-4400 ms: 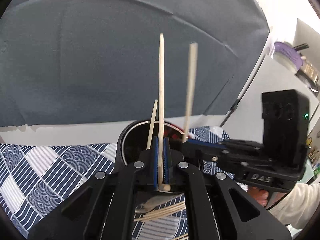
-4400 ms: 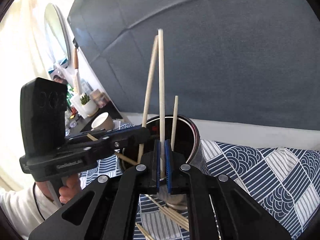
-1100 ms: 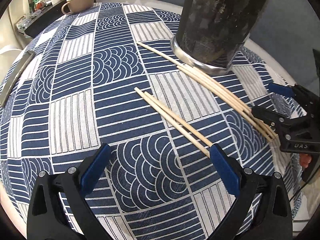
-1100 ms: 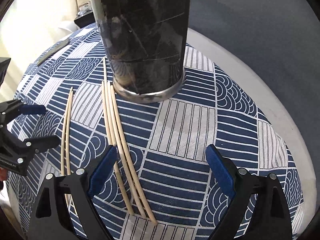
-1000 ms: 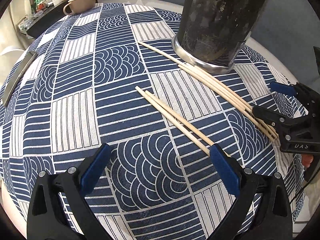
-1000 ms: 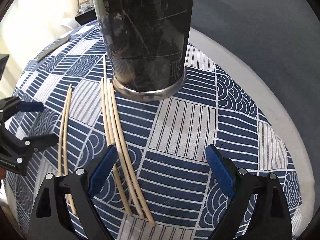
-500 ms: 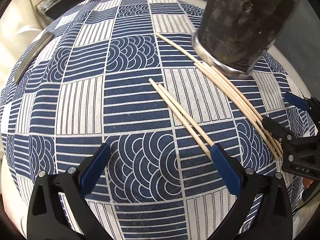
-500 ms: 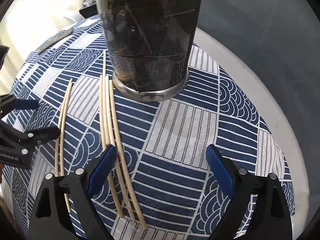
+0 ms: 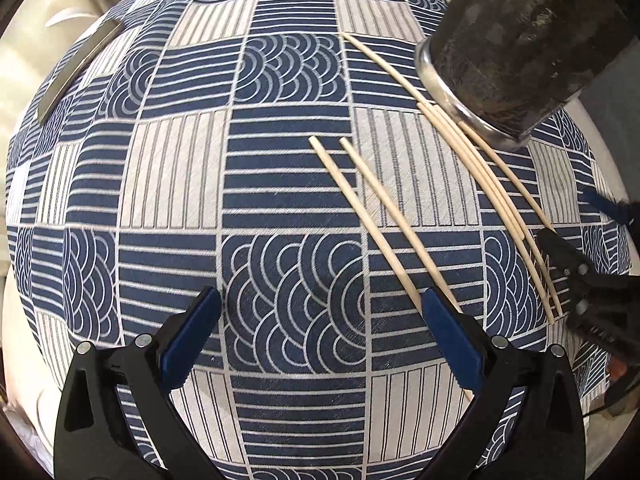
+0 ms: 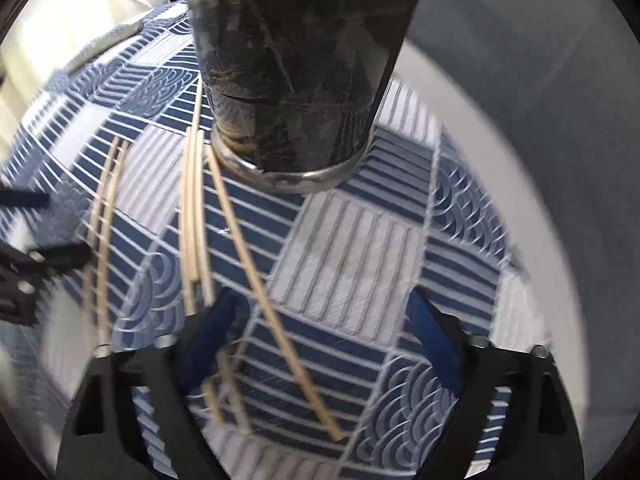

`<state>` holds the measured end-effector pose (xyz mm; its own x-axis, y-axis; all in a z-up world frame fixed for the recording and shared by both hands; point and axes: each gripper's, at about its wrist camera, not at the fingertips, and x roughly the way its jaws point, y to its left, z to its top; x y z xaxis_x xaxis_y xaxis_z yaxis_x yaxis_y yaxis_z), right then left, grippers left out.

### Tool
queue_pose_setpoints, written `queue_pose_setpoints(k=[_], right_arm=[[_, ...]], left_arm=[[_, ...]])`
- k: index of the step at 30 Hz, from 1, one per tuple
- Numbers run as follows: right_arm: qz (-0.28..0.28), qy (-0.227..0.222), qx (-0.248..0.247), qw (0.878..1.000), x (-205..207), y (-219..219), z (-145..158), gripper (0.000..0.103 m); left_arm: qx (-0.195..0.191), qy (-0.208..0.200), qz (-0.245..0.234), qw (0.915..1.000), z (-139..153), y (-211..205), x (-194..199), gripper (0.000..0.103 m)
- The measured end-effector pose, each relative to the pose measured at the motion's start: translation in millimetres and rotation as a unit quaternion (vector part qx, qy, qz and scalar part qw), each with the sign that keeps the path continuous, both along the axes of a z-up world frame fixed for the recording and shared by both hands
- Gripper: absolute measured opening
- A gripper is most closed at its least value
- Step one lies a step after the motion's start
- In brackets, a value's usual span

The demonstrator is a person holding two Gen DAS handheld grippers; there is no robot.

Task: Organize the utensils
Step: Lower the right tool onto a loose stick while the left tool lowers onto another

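The right claw (image 10: 324, 324) has just been narrowing over one chopstick (image 10: 256, 280), now skewed from its bundle.

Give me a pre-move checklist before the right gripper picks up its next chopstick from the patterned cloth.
1. Right gripper empty: ok; its jaws have just been closing, and one pale wooden chopstick lies between them, not yet pressed.
2. That chopstick separated from the others: ok; it has splayed away from the bundle of chopsticks.
3. Dark cylindrical holder with a metal base ring upright on the blue and white patterned cloth: ok.
4. Left gripper clear of the right one: ok; it is open over the cloth, beside the separate pair of chopsticks.
5. Room inside the holder: cannot tell; its mouth is out of view.
6. Picture sharpness: not ok; the right wrist view is blurred.
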<state>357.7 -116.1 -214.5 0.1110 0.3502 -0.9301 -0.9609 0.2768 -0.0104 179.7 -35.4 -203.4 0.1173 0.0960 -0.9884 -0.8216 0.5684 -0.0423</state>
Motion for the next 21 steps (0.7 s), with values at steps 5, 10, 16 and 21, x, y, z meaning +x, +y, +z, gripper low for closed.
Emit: queue_pose_setpoints(k=[5,10,16,21], right_arm=[[-0.006,0.034,-0.001,0.999,4,2,3,0.011],[-0.007,0.020,-0.008,1.000,-8,-1,2,0.010],[-0.030,0.039,-0.011,0.999,-9,-30,3,0.007],[-0.057,0.052,-0.008,0.997,-12,-57,3,0.006]], left_arm=[[0.004,-0.007,-0.007,0.9999,3,-3,-17,0.086],[0.033,-0.007,-0.073,0.9968,12,-13,-35,0.055],[-0.024,-0.035,-0.043,0.9982,16,12,-74,0.007],[-0.047,-0.071,-0.001,0.9964,21,27,-89,0.042]])
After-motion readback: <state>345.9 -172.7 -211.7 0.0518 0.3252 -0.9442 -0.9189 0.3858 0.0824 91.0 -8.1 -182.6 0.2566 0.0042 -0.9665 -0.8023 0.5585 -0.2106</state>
